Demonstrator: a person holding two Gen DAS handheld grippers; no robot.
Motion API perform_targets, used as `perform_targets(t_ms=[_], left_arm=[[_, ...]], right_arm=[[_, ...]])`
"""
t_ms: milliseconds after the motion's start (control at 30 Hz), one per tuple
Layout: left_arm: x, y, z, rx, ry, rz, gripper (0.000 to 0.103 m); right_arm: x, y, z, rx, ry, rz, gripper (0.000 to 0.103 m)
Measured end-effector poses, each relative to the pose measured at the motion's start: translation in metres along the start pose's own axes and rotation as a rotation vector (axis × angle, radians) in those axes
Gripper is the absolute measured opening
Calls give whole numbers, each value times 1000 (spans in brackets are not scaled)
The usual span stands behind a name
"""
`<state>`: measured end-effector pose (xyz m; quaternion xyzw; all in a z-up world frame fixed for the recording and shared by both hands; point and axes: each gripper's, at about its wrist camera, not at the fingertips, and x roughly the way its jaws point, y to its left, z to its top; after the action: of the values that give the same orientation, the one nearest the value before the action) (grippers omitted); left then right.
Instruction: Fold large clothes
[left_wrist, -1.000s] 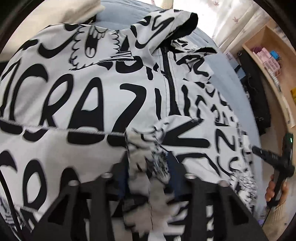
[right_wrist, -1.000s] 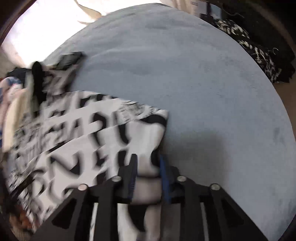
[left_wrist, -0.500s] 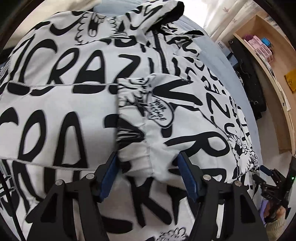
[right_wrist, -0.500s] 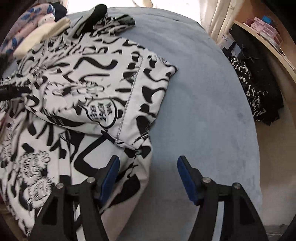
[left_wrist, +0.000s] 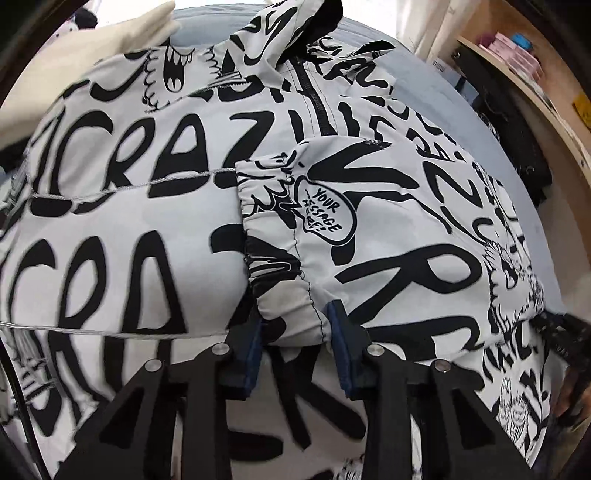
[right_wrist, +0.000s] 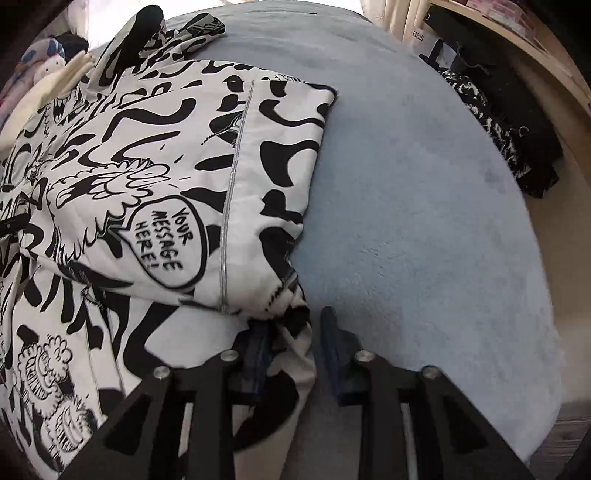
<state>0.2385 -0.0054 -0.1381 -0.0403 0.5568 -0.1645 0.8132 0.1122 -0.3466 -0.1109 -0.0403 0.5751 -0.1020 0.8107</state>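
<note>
Jacket (left_wrist: 155, 236) in white with black graffiti lettering lies spread across the blue-grey bed cover (right_wrist: 424, 206), front up, its zip (left_wrist: 317, 107) running away from me toward the hood (left_wrist: 306, 26). One sleeve (left_wrist: 332, 236) is already folded in across the chest, its elastic cuff (left_wrist: 273, 258) resting near the middle of the jacket, just below the zip.

My left gripper (left_wrist: 295, 343) sits at the near end of that cuff. Its jaws have just been closing, and the cuff's gathered edge lies between the blue pads, which look pressed against it on both sides, so I judge it clenched on the cuff.

My right gripper (right_wrist: 291, 354) is at the jacket's outer edge, by the lower corner of the folded sleeve. Its jaws have also just been closing, with a hanging fold of fabric (right_wrist: 291, 332) between them. The pad nearer the jacket touches the cloth, the other stands clear over bare bed cover, so I read no grip yet.

I judge the sleeve step nearly done. Next I need the right jaws to finish pinching that edge, then both hands to carry the side panel inward toward the zip, keeping the sleeve flat.

Beyond the jacket, cream fabric (left_wrist: 92, 48) lies by the hood, and dark clothes (right_wrist: 509, 122) lie off the far side of the bed beside a wooden shelf (left_wrist: 535, 96).
</note>
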Motion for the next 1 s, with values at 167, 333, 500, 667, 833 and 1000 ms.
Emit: perform_targets(t_ms=[167,333,500,667,833,1000], left_arm=[[-42,-15,-3,67,-85,72,48],[-56,-50,3,81,-196,17,60],[-21,-78,13,52,-176,7,60],[18,-72,12,58,-135,96,64],[16,-46,11,30,-142,75,62],[14,-45,10,35,-143,66,62]], right_arm=[[-57,19,4,-32,-122,-7,43],[-86,70,32,-28,-258,142,49],[-44,125,59,-42,-222,259,49],[16,100,60,70,-87,194,47],[21,23,43,220,-93,157,30],[16,18,37,248,-89,176,27]])
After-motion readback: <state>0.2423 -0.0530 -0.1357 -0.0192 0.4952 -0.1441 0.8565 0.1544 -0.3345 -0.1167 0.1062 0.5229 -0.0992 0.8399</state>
